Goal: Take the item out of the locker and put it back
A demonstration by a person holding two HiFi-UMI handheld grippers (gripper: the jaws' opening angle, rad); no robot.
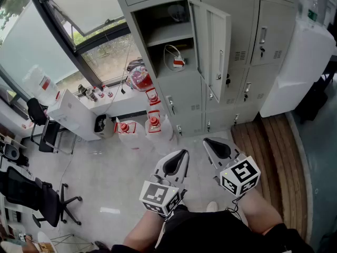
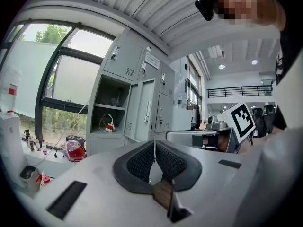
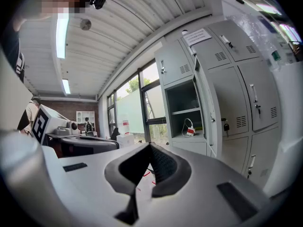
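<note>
The grey locker stands with its door swung open to the right. On its lower shelf lies a small red-and-white item with a looped white cable, which also shows in the gripper views. My left gripper and right gripper hover side by side, well short of the locker and aimed at it. Both are shut with nothing between their pads. The locker's upper shelf holds something dim that I cannot make out.
Water jugs and a red round object sit on the floor left of the lockers. A white appliance stands at the right on wooden flooring. Office chairs are at far left, below a large window.
</note>
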